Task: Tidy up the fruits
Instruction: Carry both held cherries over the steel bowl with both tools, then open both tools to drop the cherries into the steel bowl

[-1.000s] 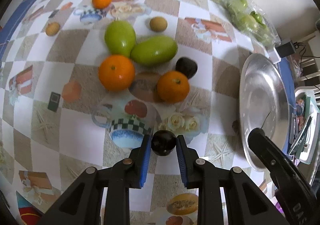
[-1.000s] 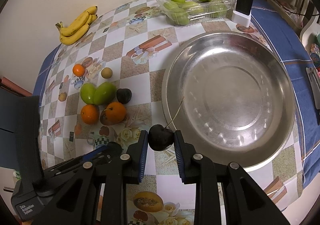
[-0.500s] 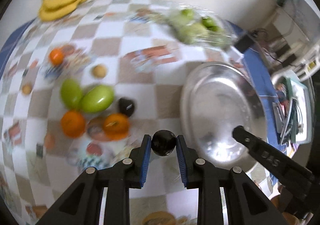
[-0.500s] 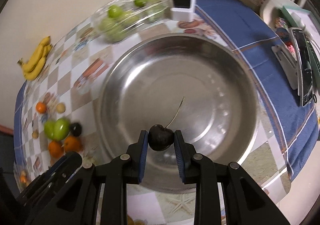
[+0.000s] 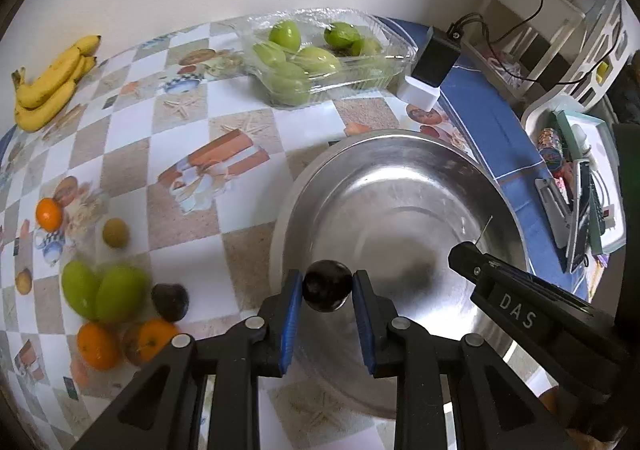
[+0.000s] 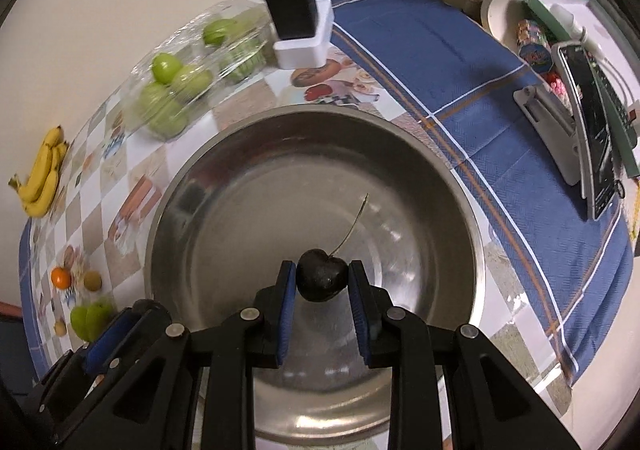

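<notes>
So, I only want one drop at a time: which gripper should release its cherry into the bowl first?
Probably the right gripper: its cherry hangs over the bowl floor.

The big bowl [image 6: 208, 170] sits on the table [image 5: 248, 246]. Behind the bowl, by the wall, is a box of fruit [image 5: 320, 54], and a charger [image 5: 434, 62] stands just right of that box. Far to the left, by the wall, lie the bananas [image 5: 50, 84]. Left of the bowl is a bunch of loose fruit: two mangoes [image 5: 104, 292] side by side, oranges [image 5: 98, 346] in front of them, and a small orange [image 5: 49, 214] behind them. Each gripper holds a cherry over the near part of the bowl, the left cherry [image 5: 327, 285] over the bowl's left edge and the right cherry [image 6: 322, 280] nearer the middle.
</notes>
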